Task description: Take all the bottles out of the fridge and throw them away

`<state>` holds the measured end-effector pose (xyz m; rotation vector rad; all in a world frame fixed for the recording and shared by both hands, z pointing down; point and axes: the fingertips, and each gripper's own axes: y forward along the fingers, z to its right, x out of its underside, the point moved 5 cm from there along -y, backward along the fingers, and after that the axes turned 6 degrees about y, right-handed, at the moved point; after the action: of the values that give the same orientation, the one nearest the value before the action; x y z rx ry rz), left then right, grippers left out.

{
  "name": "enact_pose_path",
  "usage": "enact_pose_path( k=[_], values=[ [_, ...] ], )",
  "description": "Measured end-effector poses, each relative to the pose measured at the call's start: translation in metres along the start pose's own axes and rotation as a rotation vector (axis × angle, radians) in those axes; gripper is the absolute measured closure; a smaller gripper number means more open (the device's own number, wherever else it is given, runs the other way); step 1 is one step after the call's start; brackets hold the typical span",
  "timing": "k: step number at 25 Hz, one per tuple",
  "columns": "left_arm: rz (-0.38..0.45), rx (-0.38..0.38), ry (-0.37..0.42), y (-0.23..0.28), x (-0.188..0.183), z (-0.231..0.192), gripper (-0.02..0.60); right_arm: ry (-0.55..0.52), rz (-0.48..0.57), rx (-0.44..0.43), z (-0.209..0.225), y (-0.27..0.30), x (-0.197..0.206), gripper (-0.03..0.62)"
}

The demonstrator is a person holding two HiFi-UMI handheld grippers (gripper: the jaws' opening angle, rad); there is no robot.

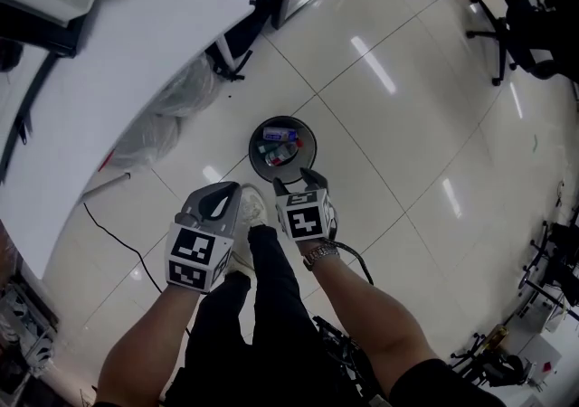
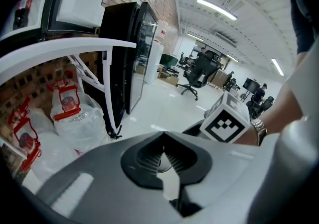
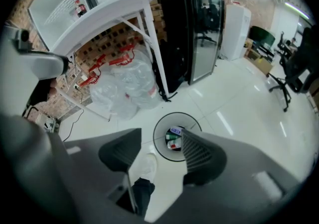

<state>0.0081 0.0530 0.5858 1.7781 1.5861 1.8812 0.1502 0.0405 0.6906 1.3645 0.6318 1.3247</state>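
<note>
Black bin (image 1: 254,141) on the floor holds the bottles (image 1: 276,148), just ahead of and below my right gripper (image 1: 298,182), jaws wide and empty. My left gripper (image 1: 228,190) hangs alongside, jaws closed on nothing.

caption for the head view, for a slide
Left gripper and right gripper poised above a round black bin with discarded bottles inside, on white floor tiles.

This is an open-plan office. Far beyond the left claw (image 2: 163,141) stand swivel chairs (image 2: 198,71) on glossy floor tiles (image 2: 164,103) under ceiling strip lights (image 2: 217,9). A glass-door fridge (image 2: 132,54) stands to its left.
</note>
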Motion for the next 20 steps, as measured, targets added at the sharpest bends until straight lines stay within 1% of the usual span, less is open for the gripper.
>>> enact_pose_path(
  k=[5,13,17,20],
  values=[
    [0.04,-0.031,0.008,-0.025,-0.017,0.002,0.578,-0.033,0.042,-0.01,-0.014,-0.027,-0.019,0.342],
    [0.106,-0.098,-0.012,-0.072,-0.037,0.003,0.578,-0.09,0.155,-0.047,-0.048,-0.081,-0.057,0.342],
    [0.139,-0.136,-0.024,-0.096,-0.046,0.002,0.578,-0.171,0.195,-0.07,-0.069,-0.106,-0.075,0.342],
    [0.169,-0.171,-0.03,-0.116,-0.054,0.002,0.578,-0.193,0.231,-0.108,-0.089,-0.126,-0.089,0.342]
  ],
)
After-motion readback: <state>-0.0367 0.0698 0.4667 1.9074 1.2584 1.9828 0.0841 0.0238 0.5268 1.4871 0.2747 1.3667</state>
